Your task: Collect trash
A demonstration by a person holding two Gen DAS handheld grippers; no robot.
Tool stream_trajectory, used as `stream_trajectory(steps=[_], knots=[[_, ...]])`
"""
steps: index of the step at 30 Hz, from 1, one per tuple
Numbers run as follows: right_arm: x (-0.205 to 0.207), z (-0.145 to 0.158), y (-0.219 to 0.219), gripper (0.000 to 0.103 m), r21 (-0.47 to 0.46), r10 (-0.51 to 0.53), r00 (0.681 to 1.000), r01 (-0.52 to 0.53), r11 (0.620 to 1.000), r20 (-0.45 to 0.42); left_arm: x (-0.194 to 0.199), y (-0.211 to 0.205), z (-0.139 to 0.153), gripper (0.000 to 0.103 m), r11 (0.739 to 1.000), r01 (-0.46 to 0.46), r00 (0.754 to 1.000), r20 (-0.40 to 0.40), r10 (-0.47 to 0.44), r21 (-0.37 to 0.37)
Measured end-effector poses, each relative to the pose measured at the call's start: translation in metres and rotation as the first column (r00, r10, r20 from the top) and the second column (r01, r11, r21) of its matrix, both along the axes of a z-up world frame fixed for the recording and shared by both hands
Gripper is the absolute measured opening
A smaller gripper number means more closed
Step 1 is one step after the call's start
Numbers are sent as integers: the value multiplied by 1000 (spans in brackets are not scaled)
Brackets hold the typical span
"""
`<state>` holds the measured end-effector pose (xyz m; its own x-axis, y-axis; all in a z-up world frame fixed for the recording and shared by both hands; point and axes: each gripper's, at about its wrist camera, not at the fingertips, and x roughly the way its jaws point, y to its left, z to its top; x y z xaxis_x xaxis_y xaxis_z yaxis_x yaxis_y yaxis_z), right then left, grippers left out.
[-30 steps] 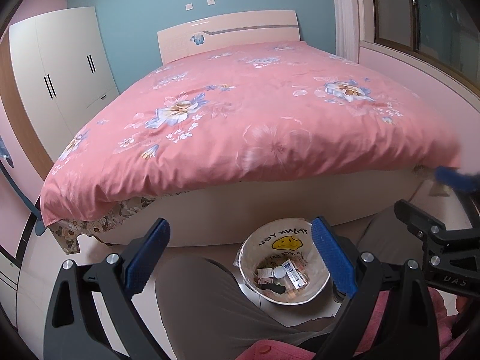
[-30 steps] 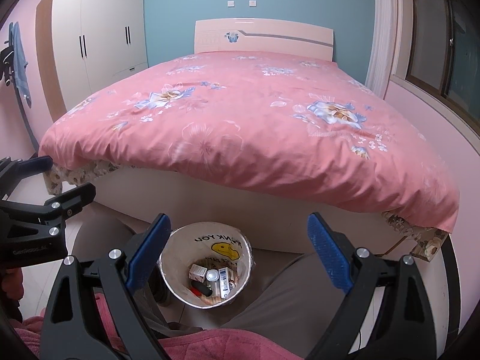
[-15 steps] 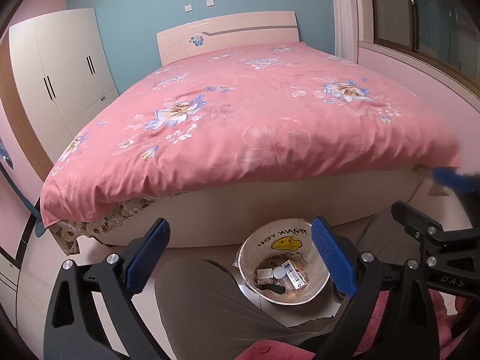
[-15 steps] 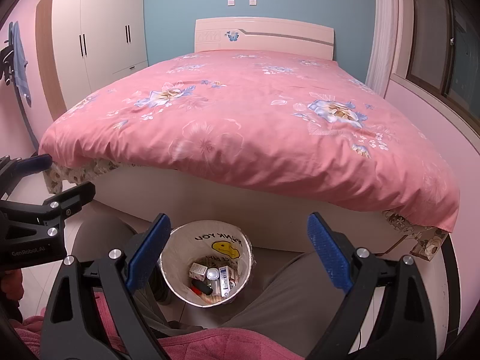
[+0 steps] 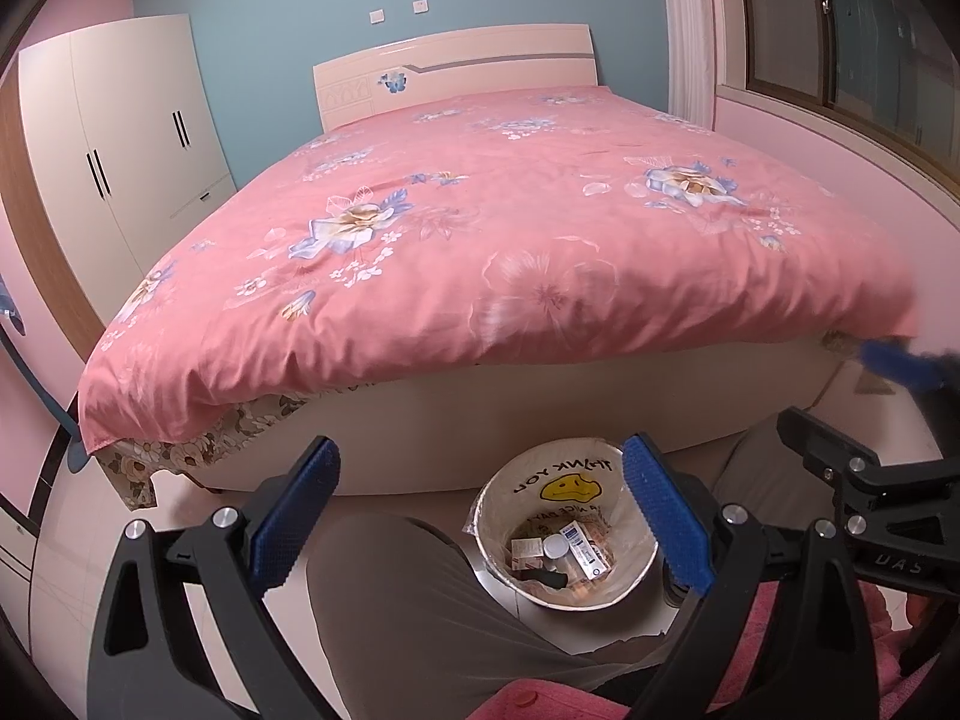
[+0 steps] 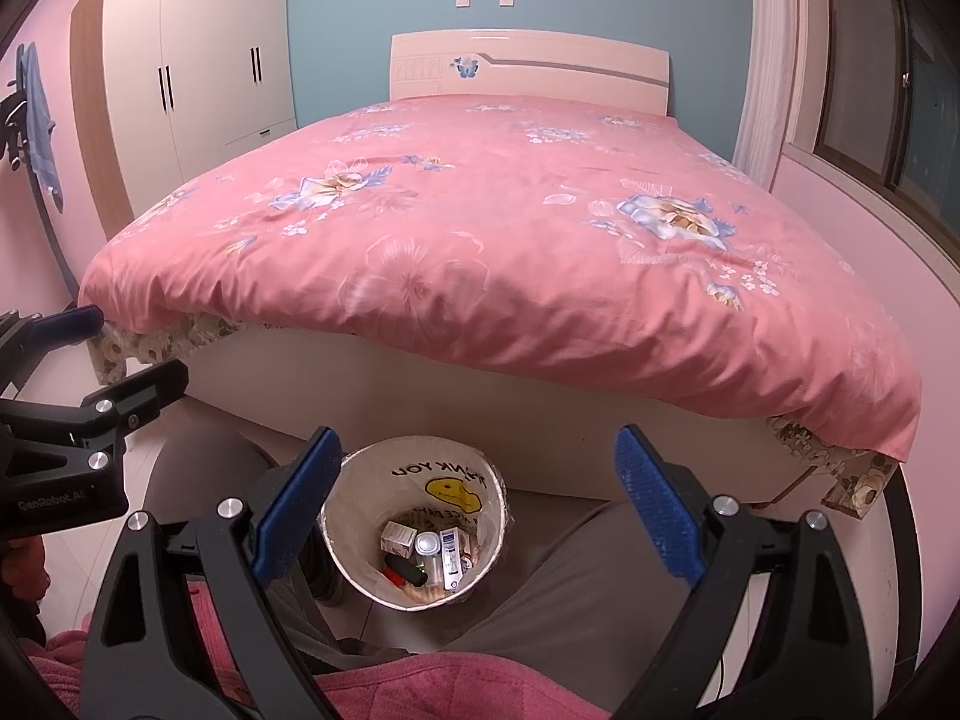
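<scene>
Right wrist: 1 bin (image 6: 414, 480); roughly 5 scraps (image 6: 427, 552); 2 empty grippers (image 6: 477, 504)

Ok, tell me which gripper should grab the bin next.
Right, narrowly: the bin sits nearer the middle of the open right gripper, whereas it lies partly behind one finger of the open left gripper.

You are sitting in home bedroom. Double bed (image 6: 492, 240) filling most of view, pink floral duvet (image 5: 510, 252) draping over its foot end, cream headboard (image 6: 528, 69) with butterfly motif standing against teal wall (image 6: 360, 6). White wardrobe (image 6: 198, 66) with dark handles standing left of bed. Pink side walls, window (image 5: 840, 36) running along right. Blue garment (image 6: 42, 126) hanging on left wall. Small lined waste bin (image 6: 414, 474), holding small boxes and other bits, sitting on pale tiled floor (image 5: 66, 546) at foot of bed, between your knees.
</scene>
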<state>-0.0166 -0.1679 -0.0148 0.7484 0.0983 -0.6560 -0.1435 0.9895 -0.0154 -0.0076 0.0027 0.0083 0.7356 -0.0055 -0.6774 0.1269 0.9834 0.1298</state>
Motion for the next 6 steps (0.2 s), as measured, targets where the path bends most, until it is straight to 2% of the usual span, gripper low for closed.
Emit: stream_trajectory(steps=[6], knots=[[0,0,0,91,1,0,1000,0,1000,0,2,1,-1,97,1000,-13,1000,-14,13,-11]])
